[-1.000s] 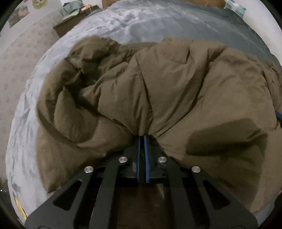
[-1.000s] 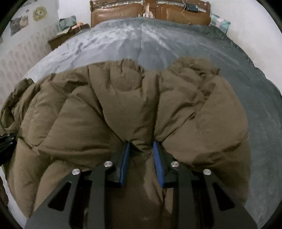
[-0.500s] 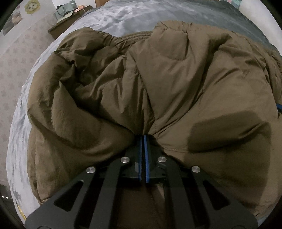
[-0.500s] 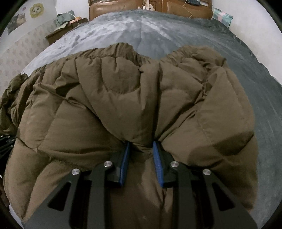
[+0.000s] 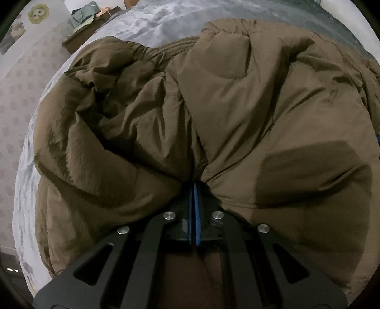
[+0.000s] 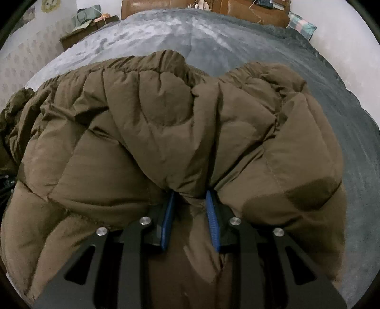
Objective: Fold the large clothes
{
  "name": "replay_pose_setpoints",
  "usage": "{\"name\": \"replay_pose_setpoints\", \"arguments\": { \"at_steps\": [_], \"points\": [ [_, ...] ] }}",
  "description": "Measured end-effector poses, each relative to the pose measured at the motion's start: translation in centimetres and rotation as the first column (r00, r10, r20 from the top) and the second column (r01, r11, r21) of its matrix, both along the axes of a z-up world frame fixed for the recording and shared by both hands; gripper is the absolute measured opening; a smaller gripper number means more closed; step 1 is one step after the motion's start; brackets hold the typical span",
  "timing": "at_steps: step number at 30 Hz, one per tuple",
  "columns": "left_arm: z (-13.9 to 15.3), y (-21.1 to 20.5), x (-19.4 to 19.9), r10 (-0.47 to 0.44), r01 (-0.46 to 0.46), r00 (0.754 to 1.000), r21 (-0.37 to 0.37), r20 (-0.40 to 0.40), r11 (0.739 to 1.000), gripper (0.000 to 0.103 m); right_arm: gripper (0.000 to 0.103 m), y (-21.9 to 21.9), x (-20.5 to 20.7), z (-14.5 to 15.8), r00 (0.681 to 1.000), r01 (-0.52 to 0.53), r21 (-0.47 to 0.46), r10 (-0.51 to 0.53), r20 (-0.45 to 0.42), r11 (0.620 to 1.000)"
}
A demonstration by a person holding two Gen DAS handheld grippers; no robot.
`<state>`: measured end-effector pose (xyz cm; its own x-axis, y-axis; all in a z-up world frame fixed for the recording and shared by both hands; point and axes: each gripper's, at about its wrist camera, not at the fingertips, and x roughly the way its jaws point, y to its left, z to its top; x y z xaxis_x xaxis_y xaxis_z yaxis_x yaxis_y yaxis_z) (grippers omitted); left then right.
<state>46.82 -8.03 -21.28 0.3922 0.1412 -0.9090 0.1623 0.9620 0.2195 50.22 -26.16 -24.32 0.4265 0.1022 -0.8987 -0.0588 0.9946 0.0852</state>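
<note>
Left gripper (image 5: 192,190) pinching thin edge of puffy jacket (image 5: 237,107); right gripper (image 6: 190,199) fingers clamping thicker fold. Soft, bulky, slippery; gripping seams.

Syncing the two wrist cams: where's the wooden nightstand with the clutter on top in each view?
Left wrist: nightstand, top left, beyond the brown puffer jacket, at the bed's left edge.
Right wrist: nightstand, top left, left of the headboard, bed beside it.
Shared landmark: the flower picture on the wall, up-left of the nightstand in both.
</note>
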Motion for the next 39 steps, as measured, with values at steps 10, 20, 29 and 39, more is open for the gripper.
{"name": "replay_pose_setpoints", "arguments": {
  "at_steps": [10, 20, 29, 39],
  "points": [
    [3.5, -0.6, -0.1, -0.027, 0.027, 0.999, 0.002, 0.042, 1.000, 0.017, 0.043, -1.3, -2.3, 3.9, 0.998, -0.055, 0.004, 0.055, 0.041, 0.998],
    [9.1, 5.1, -2.1, 0.084, -0.091, 0.980, 0.032, 0.180, 0.995, 0.076, 0.084, -11.6, -8.9, 8.9, 0.979, 0.078, 0.103, -0.095, 0.178, 0.992],
    [7.4, 8.4, -2.5, 0.150, -0.149, 0.973, -0.016, 0.174, 0.989, 0.089, 0.091, -15.5, -11.8, 3.1, 0.986, 0.134, 0.251, -0.153, 0.059, 0.959],
    [6.4, 9.3, -3.1, 0.139, -0.140, 0.974, -0.006, 0.182, 0.990, 0.096, 0.095, -15.3, -11.6, -3.6, 0.972, 0.228, 0.574, -0.217, -0.088, 0.787]
  ]
}}
